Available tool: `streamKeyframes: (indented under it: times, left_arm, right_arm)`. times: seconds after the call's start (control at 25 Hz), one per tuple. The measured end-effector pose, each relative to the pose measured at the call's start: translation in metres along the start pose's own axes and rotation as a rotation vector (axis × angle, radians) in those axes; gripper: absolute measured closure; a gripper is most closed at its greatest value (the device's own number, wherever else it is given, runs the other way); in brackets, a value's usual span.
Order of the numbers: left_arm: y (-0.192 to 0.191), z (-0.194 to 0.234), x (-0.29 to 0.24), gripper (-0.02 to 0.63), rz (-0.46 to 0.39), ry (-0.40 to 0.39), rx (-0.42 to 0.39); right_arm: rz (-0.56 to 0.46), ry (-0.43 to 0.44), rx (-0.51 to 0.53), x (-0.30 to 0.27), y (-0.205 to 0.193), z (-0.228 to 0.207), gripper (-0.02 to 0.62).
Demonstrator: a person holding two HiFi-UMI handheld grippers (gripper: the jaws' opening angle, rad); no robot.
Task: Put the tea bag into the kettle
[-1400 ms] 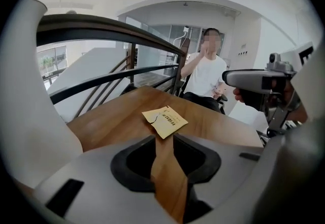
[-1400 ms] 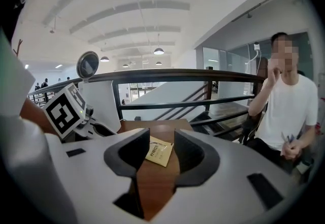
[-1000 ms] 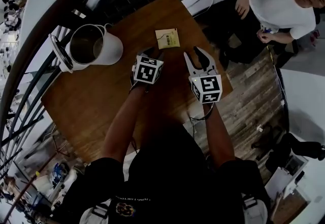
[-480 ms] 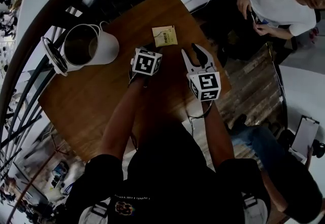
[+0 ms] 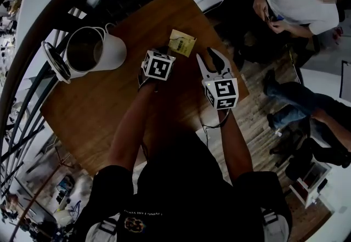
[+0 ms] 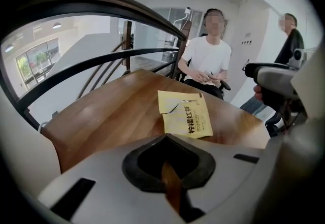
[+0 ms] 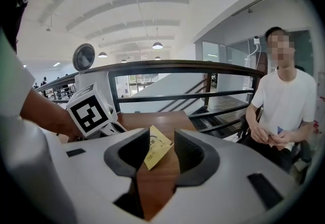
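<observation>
Upper centre of the head view: 1 tea bag [image 5: 182, 43] lies on the table [image 5: 109, 114], long axis slanting toward lower right. It sits just right of the nearer left gripper [image 5: 163, 52]. That gripper's jaws have just pressed together at the bag's corner; whether they caught it is unclear. The right gripper [image 5: 211, 55] is spread and empty. 1 open kettle [image 5: 96, 51] stands upper left.

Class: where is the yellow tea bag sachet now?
Head view: the yellow paper tea bag sachet sits far-centre on the wooden table, right of the white kettle, its near corner pinched by the shut left gripper.
</observation>
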State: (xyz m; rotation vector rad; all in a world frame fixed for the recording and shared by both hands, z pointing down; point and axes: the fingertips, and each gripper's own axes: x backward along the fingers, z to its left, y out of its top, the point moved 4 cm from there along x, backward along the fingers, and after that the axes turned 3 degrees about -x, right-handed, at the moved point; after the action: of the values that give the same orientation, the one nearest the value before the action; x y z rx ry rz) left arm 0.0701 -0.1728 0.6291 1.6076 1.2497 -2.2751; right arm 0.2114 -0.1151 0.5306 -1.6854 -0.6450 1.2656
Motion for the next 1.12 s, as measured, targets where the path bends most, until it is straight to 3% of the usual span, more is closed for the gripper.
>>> streamKeyframes:
  times: [0.24,0.52,0.68,0.88,1.12]
  left_arm:
    - [0.006,-0.006,0.016,0.604,-0.057,0.007,-0.07]
    - [0.013,-0.008,0.065,0.604,-0.111,0.059,-0.304]
    - [0.009,-0.01,0.09,0.604,-0.108,0.097,-0.416]
    - [-0.002,-0.008,0.107,0.604,-0.081,0.126,-0.485]
    - [-0.017,-0.021,0.121,0.603,-0.064,0.135,-0.618]
  right_arm:
    - [-0.006,-0.003,-0.001,0.003,0.002,-0.001,0.437]
    - [-0.024,0.081,0.025,0.005,0.01,0.02,0.437]
    - [-0.024,0.166,0.057,0.005,0.013,0.038,0.439]
    - [-0.032,0.269,0.079,0.003,0.018,0.066,0.439]
    - [-0.064,0.259,0.074,0.0,0.029,0.073,0.439]
